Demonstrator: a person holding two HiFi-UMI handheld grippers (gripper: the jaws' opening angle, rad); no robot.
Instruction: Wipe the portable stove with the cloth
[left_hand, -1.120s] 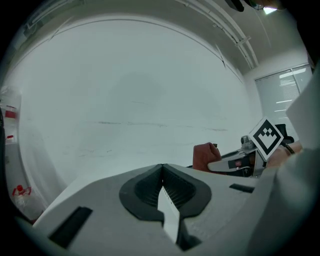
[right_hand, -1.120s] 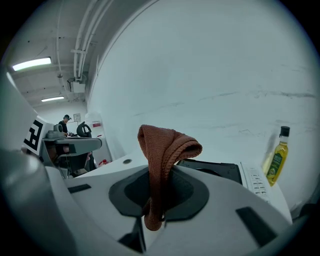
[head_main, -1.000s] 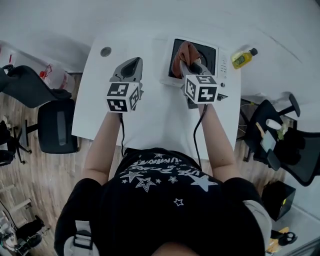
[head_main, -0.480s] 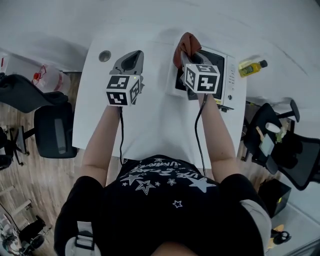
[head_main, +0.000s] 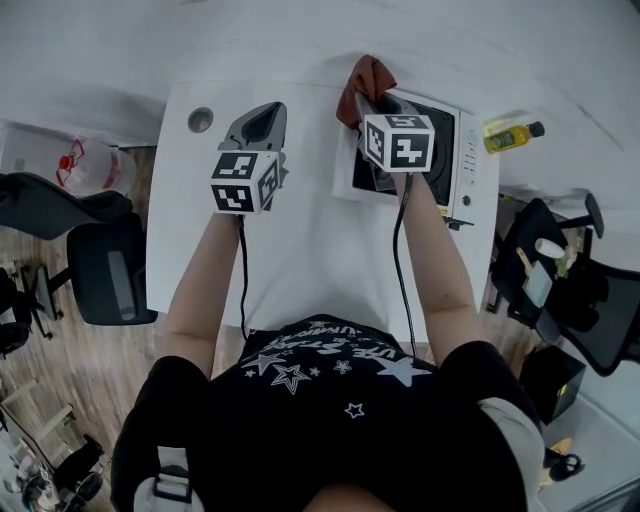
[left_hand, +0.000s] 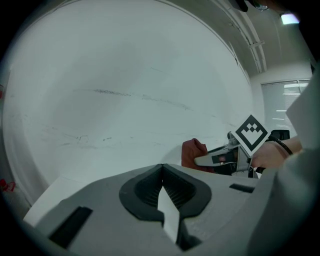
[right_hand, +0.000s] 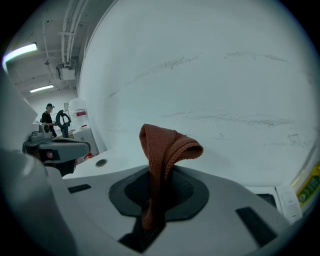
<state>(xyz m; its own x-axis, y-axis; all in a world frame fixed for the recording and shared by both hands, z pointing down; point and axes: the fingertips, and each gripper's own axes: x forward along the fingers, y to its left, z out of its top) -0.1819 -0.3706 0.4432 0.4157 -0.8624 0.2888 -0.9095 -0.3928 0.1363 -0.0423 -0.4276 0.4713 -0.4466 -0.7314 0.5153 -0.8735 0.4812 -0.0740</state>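
The portable stove (head_main: 442, 150), white with a black glass top, sits at the table's far right. My right gripper (head_main: 372, 105) hangs over the stove's far left corner, shut on a rust-brown cloth (head_main: 362, 82). In the right gripper view the cloth (right_hand: 167, 147) stands up from the closed jaws and folds over at the top, clear of any surface. My left gripper (head_main: 257, 125) hovers over the bare white table (head_main: 300, 240) to the stove's left, shut and holding nothing. The left gripper view shows the cloth (left_hand: 192, 151) in the right gripper (left_hand: 215, 159), off to its right.
A yellow oil bottle (head_main: 510, 134) lies right of the stove. A round cable hole (head_main: 200, 120) is at the table's far left corner. A white wall stands just behind the table. Office chairs (head_main: 110, 270) flank the table on both sides.
My right gripper has lifted the cloth off the stove's glass and carried it toward the far left corner. The left gripper has hardly moved.
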